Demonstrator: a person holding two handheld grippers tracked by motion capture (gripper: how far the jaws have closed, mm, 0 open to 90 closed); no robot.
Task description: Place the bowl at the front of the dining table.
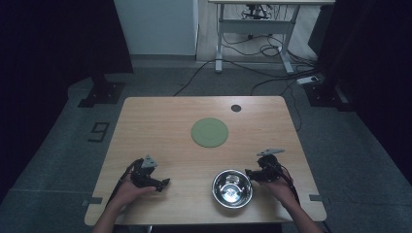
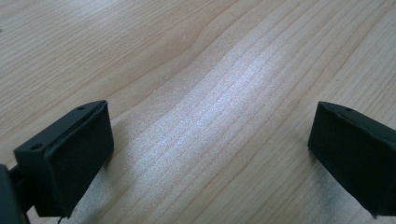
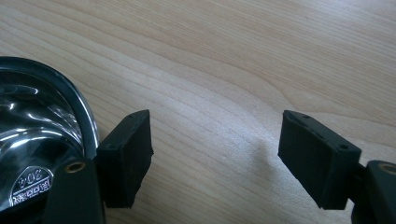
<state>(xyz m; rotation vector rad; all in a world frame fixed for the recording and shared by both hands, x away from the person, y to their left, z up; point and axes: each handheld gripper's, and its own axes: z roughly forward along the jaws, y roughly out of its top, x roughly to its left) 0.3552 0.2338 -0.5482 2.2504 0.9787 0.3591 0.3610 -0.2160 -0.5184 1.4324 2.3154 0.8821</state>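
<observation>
The steel bowl [image 1: 232,188] sits nearest the person's edge of the table [image 1: 160,121], at about five o'clock on the tabletop. To its left, at about seven o'clock, the left hand [image 1: 127,192] rests on the wood with the left gripper [image 1: 164,183] pointing towards the bowl but well apart from it — in the left gripper view its jaws stand wide, released, with bare wood grain between them. Moving right past the bowl, the right gripper [image 1: 248,173] lies at the bowl's two o'clock, just beside the rim. In the right gripper view [image 3: 212,154] its jaws gape with nothing between them, the bowl's shiny rim [image 3: 79,107] curving just outside one jaw. Farther off, near the table's middle, lies a flat green disc [image 1: 209,132], and beyond it at one o'clock a small dark spot [image 1: 236,108].
</observation>
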